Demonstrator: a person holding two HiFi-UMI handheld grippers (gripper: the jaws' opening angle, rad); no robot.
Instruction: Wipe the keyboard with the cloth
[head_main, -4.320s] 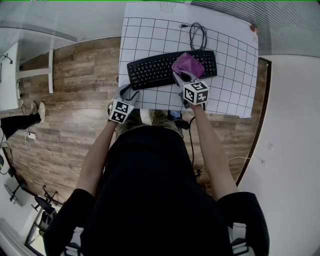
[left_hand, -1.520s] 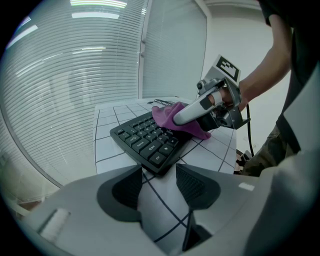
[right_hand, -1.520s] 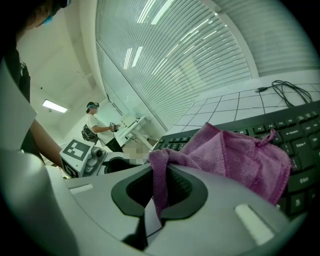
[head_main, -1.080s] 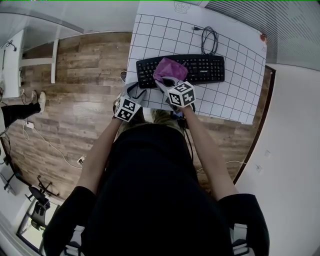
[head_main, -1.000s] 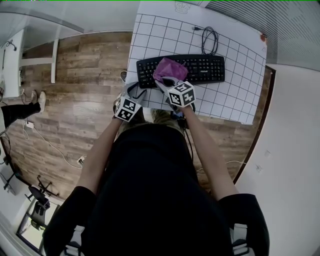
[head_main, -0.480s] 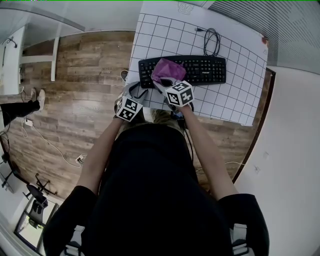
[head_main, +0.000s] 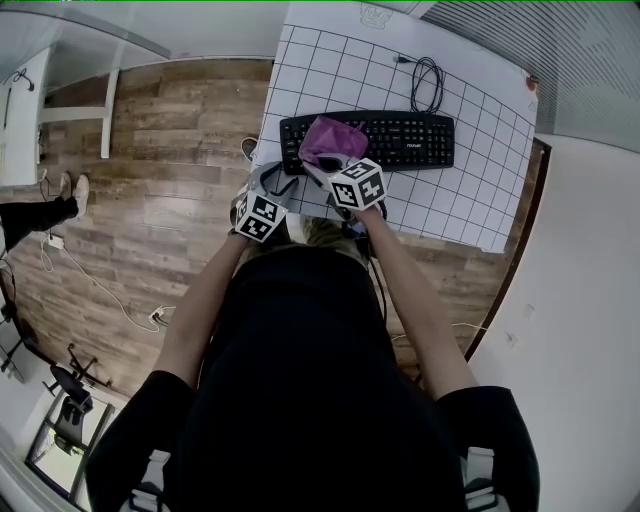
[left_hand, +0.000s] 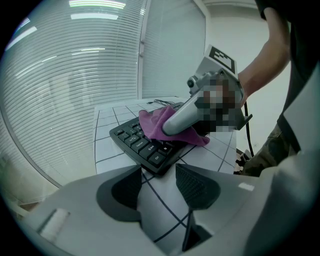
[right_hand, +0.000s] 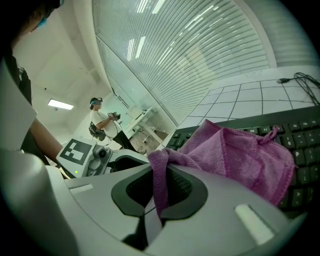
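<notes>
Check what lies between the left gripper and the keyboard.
Only bare grid mat. The left gripper view shows it running from the open left gripper up to the keyboard, at its near corner.

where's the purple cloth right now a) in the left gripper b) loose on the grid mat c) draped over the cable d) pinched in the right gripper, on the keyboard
D: the right gripper is shut on a fold of the cloth, which lies over the keyboard; the left gripper is open and empty.
</notes>
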